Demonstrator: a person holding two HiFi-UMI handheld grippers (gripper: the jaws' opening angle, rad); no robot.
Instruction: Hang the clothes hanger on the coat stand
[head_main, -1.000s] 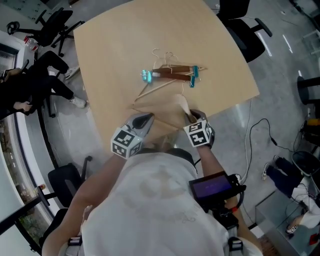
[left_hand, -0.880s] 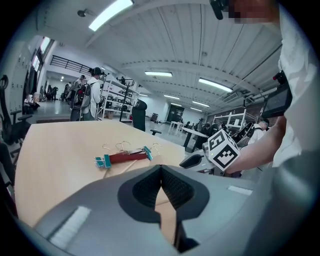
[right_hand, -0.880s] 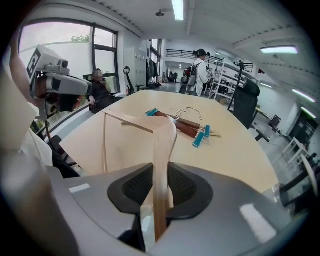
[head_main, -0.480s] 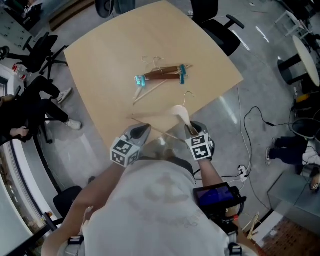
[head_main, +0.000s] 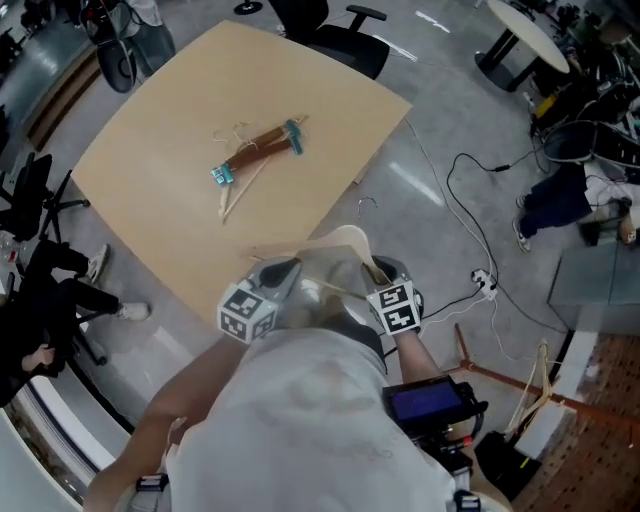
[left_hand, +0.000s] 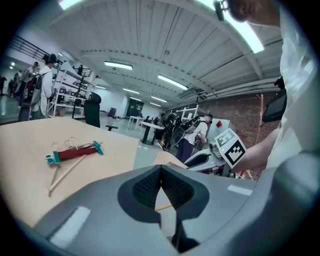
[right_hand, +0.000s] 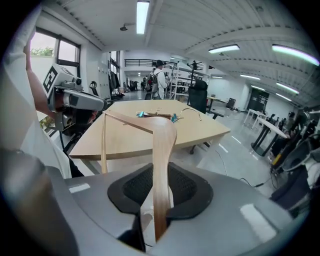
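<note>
Hidden under torso (head_main: 310, 400) in head view: both claws bar their marker cubes, plus lower half of hanger (head_main: 345, 250). Gripping hanger's flat wooden arm w/ rt claw (right_hand: 161, 192), pads tight on both sides. Holding lt claw (left_hand: 161, 182) nearly closed, w/ hanger's thin bar nipped low in the slit; only a sliver of bar on show there. Hook (head_main: 368, 203) at 12 o'clock of hanger, thin, barely readable vs grey floor. Hanger held clear of table (head_main: 150, 190), just past its near corner. Stand (head_main: 505, 380) at 4 o'clock, well apart, cut by frame's rt edge, shape hard to read from above. Pile (head_main: 255, 155) of other hangers mid-table, at 11 o'clock from claws. Open floor from 1 to 3 o'clock, crossed by cables (head_main: 470, 200). Chair (head_main: 330, 25) at table's far edge, 12 o'clock, partly cut off at top.
</note>
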